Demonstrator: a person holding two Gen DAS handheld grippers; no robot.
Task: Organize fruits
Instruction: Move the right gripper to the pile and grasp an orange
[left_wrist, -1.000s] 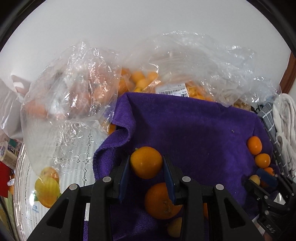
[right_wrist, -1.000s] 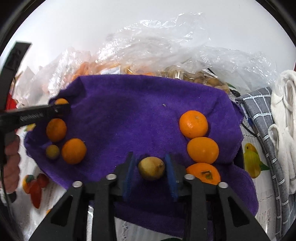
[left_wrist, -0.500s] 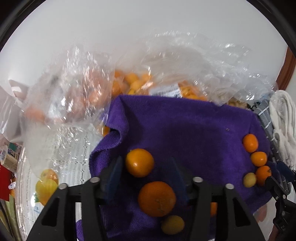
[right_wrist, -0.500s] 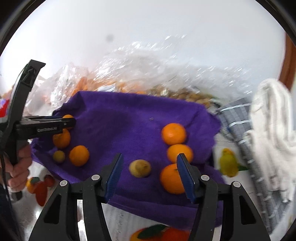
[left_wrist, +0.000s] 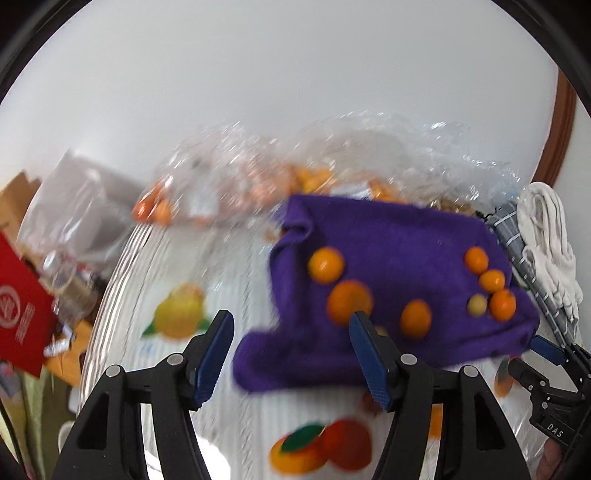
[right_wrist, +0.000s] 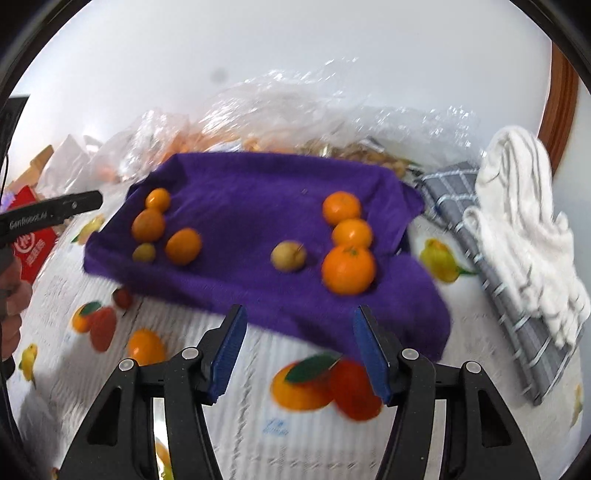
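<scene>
1. Left wrist view: left gripper (left_wrist: 291, 354) has its jaws apart and opening, nothing between the pads; below them only the printed cloth of the counter (left_wrist: 229, 280) and the near-left corner of the purple towel (left_wrist: 388, 236).
2. Same view: the fruits lie on the towel beyond the gripper. Left group (left_wrist: 347, 291) of orange fruits sits near the towel's left edge, just past the right fingertip (left_wrist: 364, 332). Right group (left_wrist: 489, 286), three orange and one small yellow-green, sits at the towel's right edge. The image is blurred.
3. Same view: plastic bags (left_wrist: 332, 162) of fruit line the counter's far edge. Bare counter lies open to the left of the towel.
4. Right wrist view: right gripper (right_wrist: 299, 350) has its jaws apart, empty, over the towel's near edge.
5. Same view: a yellow-green fruit (right_wrist: 288, 255) lies ahead, between the finger lines, clear of both pads; three orange fruits (right_wrist: 348, 236) are stacked in a row just to its right.
6. Same view: folded cloths (right_wrist: 517, 236) crowd the counter's right edge; the near counter strip is open.
</scene>
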